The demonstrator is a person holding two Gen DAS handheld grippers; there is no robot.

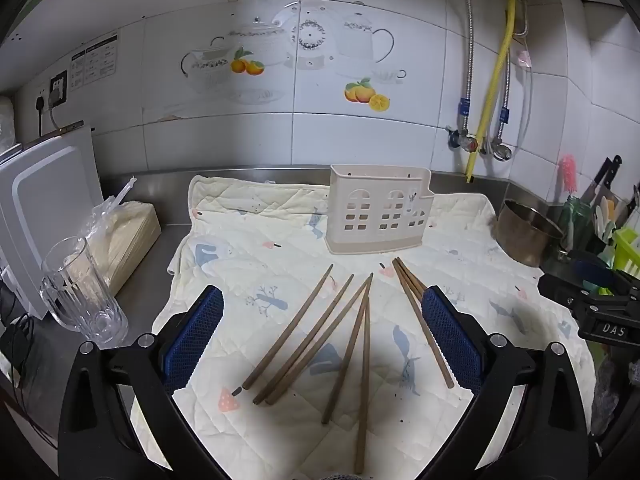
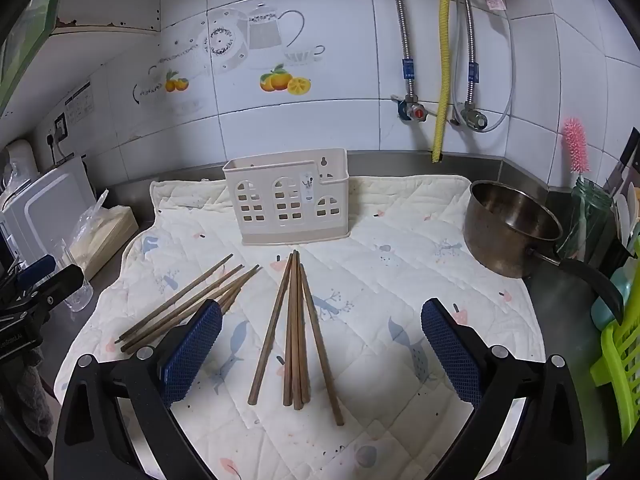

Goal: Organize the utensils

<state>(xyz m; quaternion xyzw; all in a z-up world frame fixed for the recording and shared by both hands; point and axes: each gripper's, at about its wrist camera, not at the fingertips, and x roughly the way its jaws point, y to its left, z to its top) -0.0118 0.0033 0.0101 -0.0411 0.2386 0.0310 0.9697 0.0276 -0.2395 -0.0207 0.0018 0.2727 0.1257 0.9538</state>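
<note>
Several brown wooden chopsticks lie on a quilted cloth (image 1: 280,252). One fanned group (image 1: 312,340) lies between the fingers of my left gripper (image 1: 322,328), which is open and empty above it. A second bundle (image 2: 296,332) lies between the fingers of my right gripper (image 2: 320,340), also open and empty. The left group also shows in the right wrist view (image 2: 188,300). A cream plastic utensil holder (image 1: 378,208) with window cutouts stands upright at the back of the cloth; it also shows in the right wrist view (image 2: 286,196).
A clear glass (image 1: 80,288) and a wrapped block (image 1: 124,236) stand left of the cloth, with a white board (image 1: 44,216) behind. A steel pot (image 2: 512,228) sits at the right, a green rack (image 2: 620,356) beyond it. The tiled wall carries pipes and valves (image 2: 412,108).
</note>
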